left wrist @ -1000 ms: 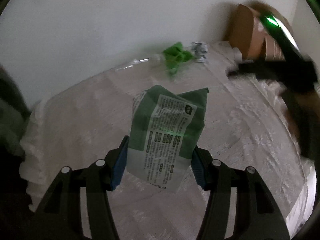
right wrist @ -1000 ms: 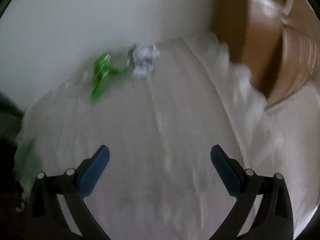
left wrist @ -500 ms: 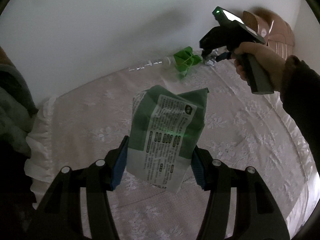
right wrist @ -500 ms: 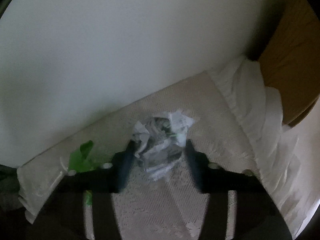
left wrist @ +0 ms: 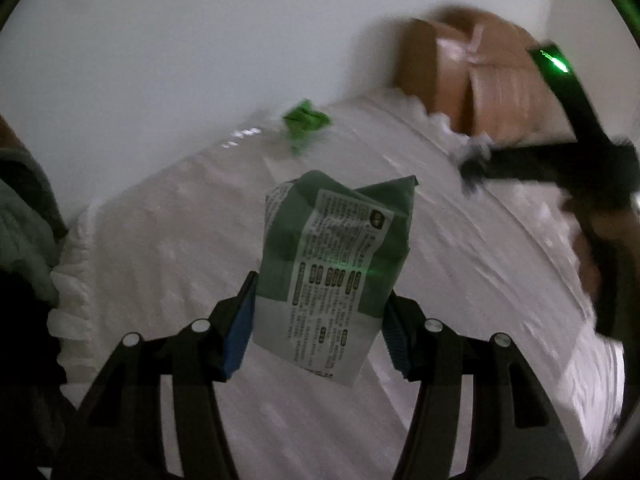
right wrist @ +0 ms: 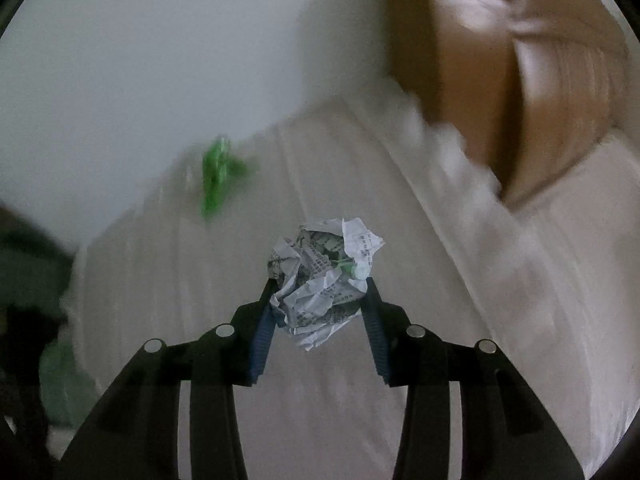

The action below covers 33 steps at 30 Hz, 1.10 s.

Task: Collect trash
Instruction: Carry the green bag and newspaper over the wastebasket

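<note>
With the green printed packet [left wrist: 332, 264] pinched in the left gripper [left wrist: 320, 320] and the crumpled paper ball [right wrist: 320, 280] pinched in the right gripper [right wrist: 318, 316], both clear of the white-clothed worktop [right wrist: 360, 400], both pinches are best held firm until a bin is reached.

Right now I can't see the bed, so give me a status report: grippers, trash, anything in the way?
Left gripper shut on green packet. Right gripper shut on crumpled paper, lifted clear. Green wrapper left by wall. Nothing in the way.

Right gripper [right wrist: 320, 312] jaws clamped on crumpled paper [right wrist: 324, 280] — above white cloth [right wrist: 460, 340].
</note>
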{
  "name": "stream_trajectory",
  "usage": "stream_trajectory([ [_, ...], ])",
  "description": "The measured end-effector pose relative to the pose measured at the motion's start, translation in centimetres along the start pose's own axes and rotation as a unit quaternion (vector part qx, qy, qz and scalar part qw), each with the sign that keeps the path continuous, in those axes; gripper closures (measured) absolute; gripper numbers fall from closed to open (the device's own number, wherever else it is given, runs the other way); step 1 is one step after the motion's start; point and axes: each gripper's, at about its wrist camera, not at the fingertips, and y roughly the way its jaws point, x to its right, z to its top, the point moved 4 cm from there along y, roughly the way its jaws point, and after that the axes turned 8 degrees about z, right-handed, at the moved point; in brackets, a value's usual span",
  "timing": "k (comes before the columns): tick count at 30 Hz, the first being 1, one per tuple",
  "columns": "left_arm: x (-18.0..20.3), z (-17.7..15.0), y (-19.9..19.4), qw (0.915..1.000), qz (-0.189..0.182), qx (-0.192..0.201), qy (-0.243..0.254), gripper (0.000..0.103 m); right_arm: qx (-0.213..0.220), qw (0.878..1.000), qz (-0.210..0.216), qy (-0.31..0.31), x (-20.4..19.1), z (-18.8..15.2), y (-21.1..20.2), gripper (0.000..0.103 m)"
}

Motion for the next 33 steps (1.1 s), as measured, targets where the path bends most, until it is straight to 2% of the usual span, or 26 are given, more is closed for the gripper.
stream_trajectory([
  [2,1.8,-1.6,-0.9,0.9996,-0.014,-0.009,0.021,0.048,-0.004,1.000,0.003,0.011,0.9,-1.7,-1.1,0.061],
  [7,6.0,-5.2,-2.9,0.9967,-0.045,-0.027,0.062,0.048,-0.022,0.998,-0.040,0.045,4.2,-12.6,-6.4,0.059],
  [9,7.8,-6.3,-3.7,0.9949,-0.059,-0.034,0.075,0.048,-0.032,0.996,-0.043,0.072,5.9,-16.7,-8.2,0.059],
  [12,10.9,-7.8,-4.7,0.9904,-0.073,-0.041,0.110,0.048,-0.033,0.994,-0.054,0.089,7.7,-19.7,-10.0,0.059],
  [15,14.9,-9.0,-5.9,0.9814,-0.093,-0.038,0.163,0.048,-0.013,0.989,-0.062,0.131,10.9,-23.2,-13.1,0.059],
  [19,20.8,-9.9,-7.8,0.9624,-0.132,-0.019,0.237,0.048,0.024,0.982,-0.080,0.167,14.0,-26.0,-16.9,0.059],
  [24,29.6,-12.2,-11.1,0.9258,-0.191,0.006,0.326,0.048,0.057,0.968,-0.112,0.218,17.8,-29.9,-21.5,0.058],
  [25,31.0,-12.8,-11.8,0.9186,-0.203,0.009,0.339,0.048,0.065,0.961,-0.125,0.238,19.3,-31.7,-23.1,0.058],
  [26,33.1,-13.6,-12.6,0.9081,-0.220,0.010,0.356,0.048,0.068,0.958,-0.129,0.246,19.8,-32.5,-23.7,0.058],
  [28,35.8,-15.1,-13.6,0.8943,-0.241,0.003,0.377,0.048,0.075,0.949,-0.141,0.271,21.9,-34.8,-25.7,0.058],
  [33,41.3,-18.2,-15.2,0.8663,-0.267,-0.002,0.422,0.048,0.086,0.932,-0.162,0.313,25.4,-39.2,-29.1,0.058],
])
